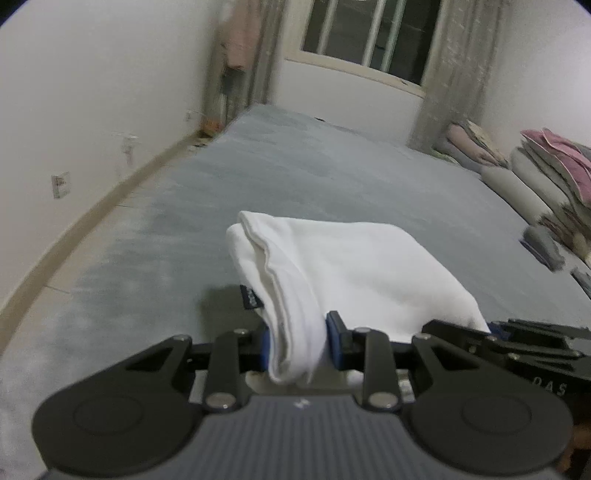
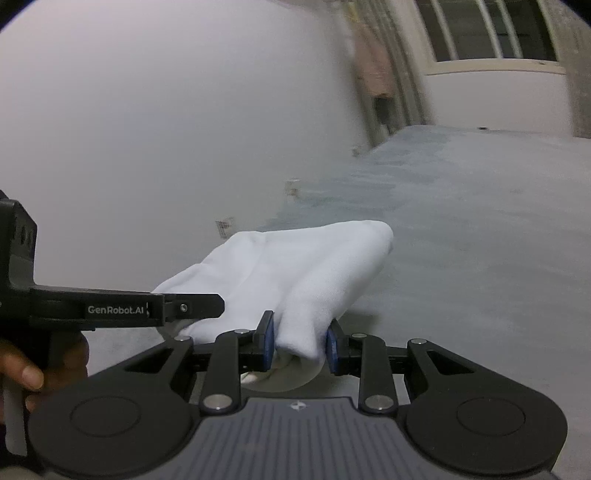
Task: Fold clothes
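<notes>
A folded white garment is held up above a grey-blue bed. My left gripper is shut on its near left edge, next to a small dark label. My right gripper is shut on the garment's other near edge. The right gripper's black body shows at the right of the left wrist view. The left gripper's body, marked GenRobot.AI, shows at the left of the right wrist view, with the person's hand on it.
A white wall runs close along the bed's left side. A window with curtains is at the far end. Stacked pillows and folded clothes lie along the bed's right side, with a small grey folded piece.
</notes>
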`<act>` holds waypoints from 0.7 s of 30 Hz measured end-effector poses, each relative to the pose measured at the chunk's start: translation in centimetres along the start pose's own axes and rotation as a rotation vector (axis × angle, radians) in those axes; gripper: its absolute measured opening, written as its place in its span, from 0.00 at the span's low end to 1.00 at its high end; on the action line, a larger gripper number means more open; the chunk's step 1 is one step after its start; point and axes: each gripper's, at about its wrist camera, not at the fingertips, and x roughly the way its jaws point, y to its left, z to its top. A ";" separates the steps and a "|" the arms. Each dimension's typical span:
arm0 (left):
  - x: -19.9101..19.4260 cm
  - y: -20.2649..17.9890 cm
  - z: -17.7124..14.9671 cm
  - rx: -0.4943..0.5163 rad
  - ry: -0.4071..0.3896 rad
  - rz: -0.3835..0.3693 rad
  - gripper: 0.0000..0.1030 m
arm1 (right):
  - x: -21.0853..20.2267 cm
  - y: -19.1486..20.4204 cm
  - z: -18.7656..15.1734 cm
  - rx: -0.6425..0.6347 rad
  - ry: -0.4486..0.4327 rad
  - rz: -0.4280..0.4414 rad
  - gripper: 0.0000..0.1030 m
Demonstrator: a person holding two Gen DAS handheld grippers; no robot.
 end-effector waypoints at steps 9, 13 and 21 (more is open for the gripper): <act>-4.5 9.2 -0.7 -0.031 -0.004 0.124 0.25 | 4.7 9.1 -2.3 0.038 0.032 0.051 0.26; -4.8 11.9 -1.1 -0.045 0.014 0.117 0.24 | 5.8 11.4 -3.7 0.054 0.033 0.028 0.26; -6.3 13.3 -1.6 -0.062 -0.003 0.084 0.23 | 5.7 11.4 -3.9 0.161 0.043 0.067 0.27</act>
